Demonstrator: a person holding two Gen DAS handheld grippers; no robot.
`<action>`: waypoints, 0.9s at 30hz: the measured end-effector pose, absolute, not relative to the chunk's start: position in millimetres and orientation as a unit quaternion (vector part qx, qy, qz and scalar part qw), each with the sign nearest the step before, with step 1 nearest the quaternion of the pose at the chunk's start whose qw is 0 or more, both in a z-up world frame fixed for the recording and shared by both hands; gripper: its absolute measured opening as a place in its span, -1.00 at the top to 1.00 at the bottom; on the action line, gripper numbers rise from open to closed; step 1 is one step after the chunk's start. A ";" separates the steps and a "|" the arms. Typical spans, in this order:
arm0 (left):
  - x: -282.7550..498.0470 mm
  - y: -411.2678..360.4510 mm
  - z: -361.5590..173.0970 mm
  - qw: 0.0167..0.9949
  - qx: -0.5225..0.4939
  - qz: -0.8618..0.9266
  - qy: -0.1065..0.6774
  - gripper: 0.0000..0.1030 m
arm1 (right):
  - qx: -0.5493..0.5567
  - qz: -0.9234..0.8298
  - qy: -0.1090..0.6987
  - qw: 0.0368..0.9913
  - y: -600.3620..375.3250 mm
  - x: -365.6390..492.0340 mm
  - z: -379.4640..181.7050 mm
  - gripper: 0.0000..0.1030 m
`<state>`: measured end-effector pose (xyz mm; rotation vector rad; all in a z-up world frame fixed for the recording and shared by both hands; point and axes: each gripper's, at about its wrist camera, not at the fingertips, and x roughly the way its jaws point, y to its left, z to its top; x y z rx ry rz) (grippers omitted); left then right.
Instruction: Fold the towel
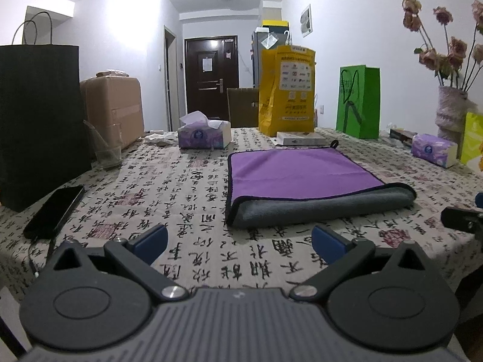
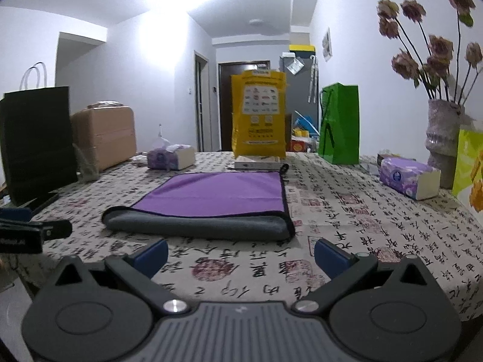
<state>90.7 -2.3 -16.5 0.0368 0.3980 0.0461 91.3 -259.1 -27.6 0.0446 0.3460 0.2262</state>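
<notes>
A purple towel (image 1: 299, 175) with a grey underside lies folded on the calligraphy-print tablecloth (image 1: 169, 187), its rolled grey fold facing me. It also shows in the right wrist view (image 2: 217, 194). My left gripper (image 1: 240, 242) is open and empty, a short way in front of the towel's near left corner. My right gripper (image 2: 241, 256) is open and empty, just in front of the towel's near right corner. Each gripper shows at the edge of the other's view.
A black paper bag (image 1: 39, 120) and a phone (image 1: 54, 211) lie at the left. Tissue boxes (image 1: 203, 134) (image 2: 407, 178), a yellow bag (image 1: 286, 90), a green bag (image 1: 357, 101), a white box (image 1: 302, 138) and a flower vase (image 2: 443, 132) ring the far and right sides.
</notes>
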 end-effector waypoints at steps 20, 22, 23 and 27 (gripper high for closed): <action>211.9 6.0 -33.4 0.970 0.035 -0.038 0.239 -0.09 | -0.009 0.154 0.194 0.969 -272.1 204.6 -41.1 -0.56; 219.1 6.9 -36.3 0.967 0.032 -0.043 0.250 -0.05 | -0.012 0.166 0.203 0.965 -271.6 217.6 -43.3 -0.41; 221.2 7.1 -37.8 0.966 0.030 -0.045 0.254 -0.04 | -0.012 0.169 0.205 0.964 -271.8 222.2 -43.9 -0.35; 224.1 10.1 -42.6 0.961 0.014 -0.054 0.269 0.02 | -0.013 0.176 0.213 0.961 -273.9 238.6 -45.0 -0.23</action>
